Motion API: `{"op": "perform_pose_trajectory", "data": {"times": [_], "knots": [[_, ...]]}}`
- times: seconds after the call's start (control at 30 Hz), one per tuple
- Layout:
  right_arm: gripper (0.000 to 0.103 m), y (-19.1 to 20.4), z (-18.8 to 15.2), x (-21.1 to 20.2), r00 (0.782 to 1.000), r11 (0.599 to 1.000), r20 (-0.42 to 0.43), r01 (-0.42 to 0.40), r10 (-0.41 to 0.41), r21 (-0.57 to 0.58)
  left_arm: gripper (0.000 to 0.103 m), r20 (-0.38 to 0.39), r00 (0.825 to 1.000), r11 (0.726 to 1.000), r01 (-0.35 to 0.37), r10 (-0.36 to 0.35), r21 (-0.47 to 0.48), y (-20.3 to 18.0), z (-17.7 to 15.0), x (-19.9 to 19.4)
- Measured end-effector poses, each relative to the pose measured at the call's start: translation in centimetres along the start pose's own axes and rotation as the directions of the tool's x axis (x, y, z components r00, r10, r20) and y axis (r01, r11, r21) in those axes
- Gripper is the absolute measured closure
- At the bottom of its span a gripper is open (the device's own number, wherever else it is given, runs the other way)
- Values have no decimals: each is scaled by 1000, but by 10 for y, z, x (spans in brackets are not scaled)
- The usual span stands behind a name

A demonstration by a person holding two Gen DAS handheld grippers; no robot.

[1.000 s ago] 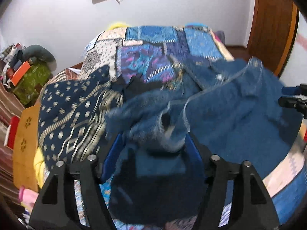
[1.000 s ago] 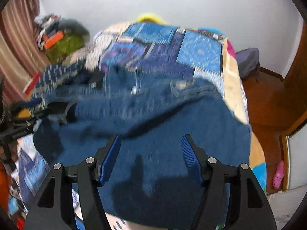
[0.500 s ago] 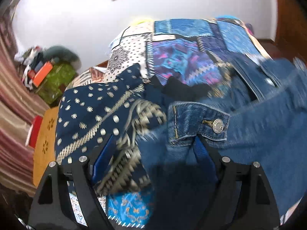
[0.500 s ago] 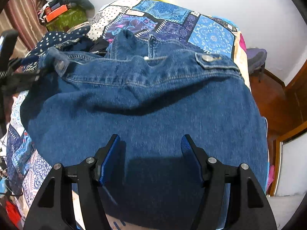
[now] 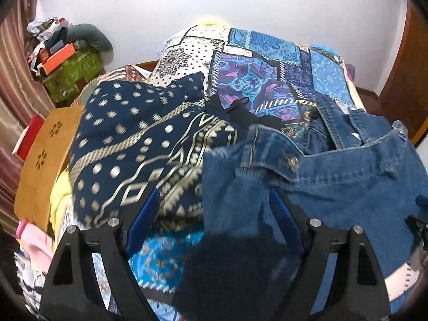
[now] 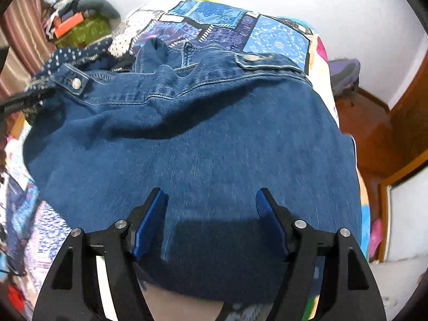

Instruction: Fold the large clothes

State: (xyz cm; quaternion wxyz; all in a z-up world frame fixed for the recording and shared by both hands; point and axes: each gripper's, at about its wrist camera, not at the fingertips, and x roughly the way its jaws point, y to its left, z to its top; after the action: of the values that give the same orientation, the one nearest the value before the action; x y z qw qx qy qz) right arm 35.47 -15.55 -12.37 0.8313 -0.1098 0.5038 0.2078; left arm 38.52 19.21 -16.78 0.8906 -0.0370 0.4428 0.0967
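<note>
We see the left gripper with jaws wide apart over the bed, its jaws having just been opening. The denim jacket lies crumpled on the right, its edge reaching in between the blue pads, not pinched. A navy patterned cloth is heaped on the left, touching the denim. Patchwork bedspread behind. Green box with clutter on it by the white wall.

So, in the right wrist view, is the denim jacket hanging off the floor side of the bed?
No, the denim jacket lies spread flat on the patchwork bedspread, its edge short of the bed's side.
</note>
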Motion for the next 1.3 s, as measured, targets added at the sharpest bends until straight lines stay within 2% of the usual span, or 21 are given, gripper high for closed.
{"op": "perform_pose_trajectory", "data": {"times": [0.13, 0.3, 0.43, 0.57, 0.63, 0.77, 0.87, 0.93, 1.03, 1.17, 1.23, 1.3], "knots": [[35, -3, -8, -12, 1000, 1000, 8, 19, -19, 23, 20, 16, 1000, 999, 21, -20, -33, 7, -16, -24], [35, -5, -15, -23, 999, 998, 15, 49, -50, 27, 20, 26, 997, 987, 78, -75, -142, 25, -39, -45], [34, -10, -23, -27, 999, 997, 16, 51, -52, 52, 20, 36, 991, 957, 132, -127, -257, 39, -68, -52], [34, -12, -29, -30, 998, 996, 21, 56, -57, 67, 20, 9, 986, 921, 159, -167, -356, 45, -101, -45], [33, -13, -30, -30, 998, 995, 24, 59, -60, 75, 20, -25, 976, 889, 186, -216, -418, 45, -117, -32], [31, -15, -32, -29, 998, 994, 30, 61, -64, 88, 20, -46, 937, 805, 272, -346, -527, 41, -135, -9], [30, -15, -33, -28, 997, 994, 34, 66, -69, 86, 20, 11, 897, 707, 356, -442, -611, 37, -138, 2], [29, -15, -34, -29, 997, 994, 37, 70, -73, 83, 20, 45, 872, 651, 398, -488, -646, 34, -136, 10], [26, -15, -34, -27, 996, 994, 44, 73, -77, 84, 20, 85, 842, 570, 431, -533, -700, 31, -132, 24], [25, -18, -34, -26, 996, 993, 47, 67, -72, 100, 20, 105, 831, 484, 415, -546, -770, 26, -128, 51], [25, -17, -33, -25, 996, 992, 45, 68, -73, 103, 20, 111, 841, 450, 390, -530, -804, 26, -126, 59], [25, -17, -31, -25, 997, 992, 38, 70, -74, 104, 20, 116, 859, 437, 364, -499, -823, 25, -122, 62]]}}
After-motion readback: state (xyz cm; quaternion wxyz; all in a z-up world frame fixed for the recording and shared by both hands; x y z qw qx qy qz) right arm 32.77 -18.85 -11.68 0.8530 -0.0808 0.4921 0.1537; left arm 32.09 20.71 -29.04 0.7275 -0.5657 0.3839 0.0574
